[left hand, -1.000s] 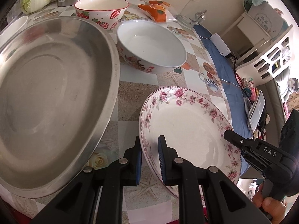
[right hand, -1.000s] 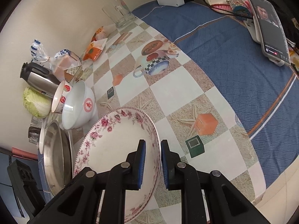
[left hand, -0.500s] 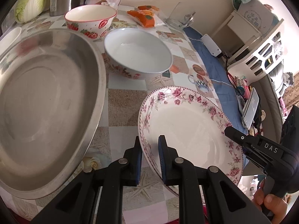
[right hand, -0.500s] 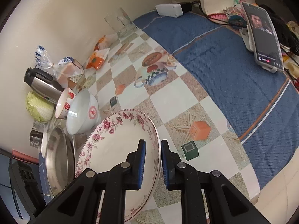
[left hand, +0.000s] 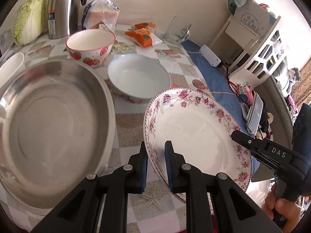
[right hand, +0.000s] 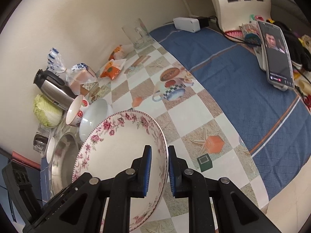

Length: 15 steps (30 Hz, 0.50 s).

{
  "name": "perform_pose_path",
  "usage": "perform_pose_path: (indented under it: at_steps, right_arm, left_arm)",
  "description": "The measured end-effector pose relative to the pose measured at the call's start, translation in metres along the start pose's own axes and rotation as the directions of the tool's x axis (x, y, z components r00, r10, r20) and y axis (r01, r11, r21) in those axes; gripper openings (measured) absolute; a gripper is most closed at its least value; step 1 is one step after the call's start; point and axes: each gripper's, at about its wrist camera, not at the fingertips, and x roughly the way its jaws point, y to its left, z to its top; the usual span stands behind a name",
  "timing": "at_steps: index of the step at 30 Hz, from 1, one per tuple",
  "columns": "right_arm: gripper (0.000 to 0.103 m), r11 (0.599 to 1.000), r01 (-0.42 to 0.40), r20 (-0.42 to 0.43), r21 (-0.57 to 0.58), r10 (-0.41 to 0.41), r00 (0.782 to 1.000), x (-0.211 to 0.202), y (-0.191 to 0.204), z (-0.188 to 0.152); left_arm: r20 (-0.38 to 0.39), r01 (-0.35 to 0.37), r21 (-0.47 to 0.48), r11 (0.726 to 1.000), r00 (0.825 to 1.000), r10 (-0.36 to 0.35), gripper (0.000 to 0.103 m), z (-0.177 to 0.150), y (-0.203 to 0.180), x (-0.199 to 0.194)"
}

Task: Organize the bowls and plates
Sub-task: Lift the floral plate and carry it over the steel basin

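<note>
Cream wall (right hand: 81,19) behind a checked tablecloth (right hand: 186,120); white shelf (left hand: 262,44) beside it

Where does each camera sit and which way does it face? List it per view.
Left wrist: on the left gripper, facing the wall; the right gripper and its hand show.
Right wrist: on the right gripper, facing the blue cloth; only its own fingers surely show.
Shared: floral plate, steel basin, kettle.

The counter (left hand: 126,128), under a checked cloth, carries a steel basin (left hand: 52,128) left, two bowls, kettle (left hand: 62,9), cabbage (left hand: 29,27) and bread far.
</note>
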Motion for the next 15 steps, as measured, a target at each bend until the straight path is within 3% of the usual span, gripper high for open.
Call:
perform_pose_path:
  at_steps: [15]
  right_arm:
    - [0.018, 0.994, -0.024, 0.004, -0.102, 0.025, 1.000, 0.007, 0.056, -0.012]
  left_arm:
    - [0.055, -0.019, 0.005, 1.000, 0.998, 0.018, 0.017, 0.011, 0.044, -0.031]
